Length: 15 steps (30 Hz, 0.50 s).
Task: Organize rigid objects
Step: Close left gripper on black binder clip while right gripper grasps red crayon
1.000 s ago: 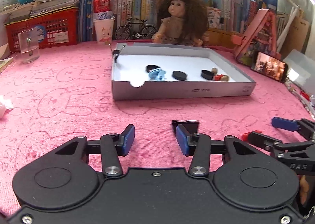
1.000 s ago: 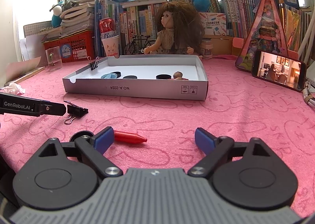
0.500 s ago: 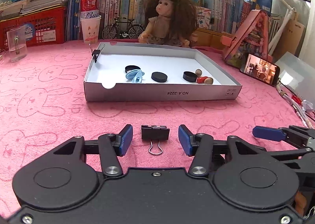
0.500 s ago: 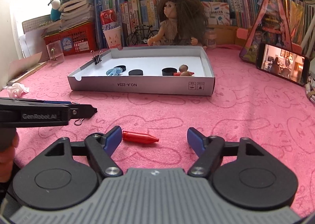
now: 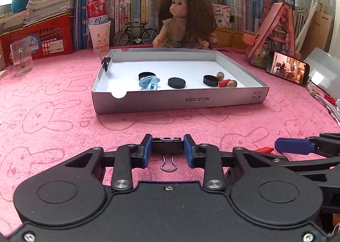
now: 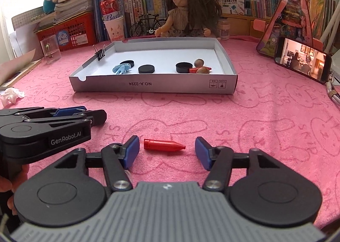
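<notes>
1. Left gripper (image 5: 167, 150): blue pads clenched on the black body of a binder clip (image 5: 167, 147), down on the pink cloth (image 5: 53, 127) in front of the tray's near wall. Its wire loop points back toward the camera.
2. Handling, judged: the clip is light, stiff steel. The flat sides give the pads good purchase; the wire handles would swivel, so the body is the place to hold.
3. Right gripper (image 6: 167, 152): released, jaws wide, straddling a red crayon-like stick (image 6: 164, 144) lying crosswise on the cloth. Pads not touching it.
4. Handling, judged: small, hard, smooth, likely to roll. Take it mid-length, across the barrel.
5. Tray (image 6: 153, 86), shallow white cardboard, well beyond both grippers. Count inside, left to right: one binder clip (image 6: 99, 52) clamped on the left wall; one pale blue clip (image 6: 119, 69); three black discs, the first (image 6: 127, 63) partly behind the blue clip; one red piece with two brown wooden balls near the right wall.
6. Binder clips total: two. Loose red sticks on cloth: one.
</notes>
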Each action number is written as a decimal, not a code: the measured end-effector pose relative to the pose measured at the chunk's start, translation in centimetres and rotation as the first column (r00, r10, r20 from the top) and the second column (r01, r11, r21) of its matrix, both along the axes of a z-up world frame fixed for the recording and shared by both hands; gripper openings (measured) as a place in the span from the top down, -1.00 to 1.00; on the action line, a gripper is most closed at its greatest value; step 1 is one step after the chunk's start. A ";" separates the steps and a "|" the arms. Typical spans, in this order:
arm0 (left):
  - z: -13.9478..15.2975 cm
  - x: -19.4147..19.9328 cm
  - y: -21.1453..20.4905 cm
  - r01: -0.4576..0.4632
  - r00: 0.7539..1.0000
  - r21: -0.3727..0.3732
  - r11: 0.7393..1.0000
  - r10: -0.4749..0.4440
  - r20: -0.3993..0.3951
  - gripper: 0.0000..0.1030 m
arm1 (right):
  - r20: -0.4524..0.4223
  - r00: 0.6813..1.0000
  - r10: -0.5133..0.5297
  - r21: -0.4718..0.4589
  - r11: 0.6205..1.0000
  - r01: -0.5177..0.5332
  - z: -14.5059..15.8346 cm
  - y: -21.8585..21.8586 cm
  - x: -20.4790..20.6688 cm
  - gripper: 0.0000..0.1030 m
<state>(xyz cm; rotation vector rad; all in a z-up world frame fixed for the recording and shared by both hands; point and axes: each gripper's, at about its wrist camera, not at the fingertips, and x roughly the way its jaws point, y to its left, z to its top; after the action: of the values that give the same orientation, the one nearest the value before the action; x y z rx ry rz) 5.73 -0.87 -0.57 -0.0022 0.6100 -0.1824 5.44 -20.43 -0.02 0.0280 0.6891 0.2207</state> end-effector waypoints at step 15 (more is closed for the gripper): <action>0.5 -0.1 0.9 -0.016 1.000 -0.030 0.999 0.017 0.009 0.42 | 0.025 1.000 0.002 0.001 1.000 -0.002 0.2 -0.3 0.3 0.08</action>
<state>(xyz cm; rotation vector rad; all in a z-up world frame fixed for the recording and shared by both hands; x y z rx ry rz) 5.68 -0.01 -0.05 -0.0350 0.5977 -0.1753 5.71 -20.77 0.16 0.0256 0.6646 0.2233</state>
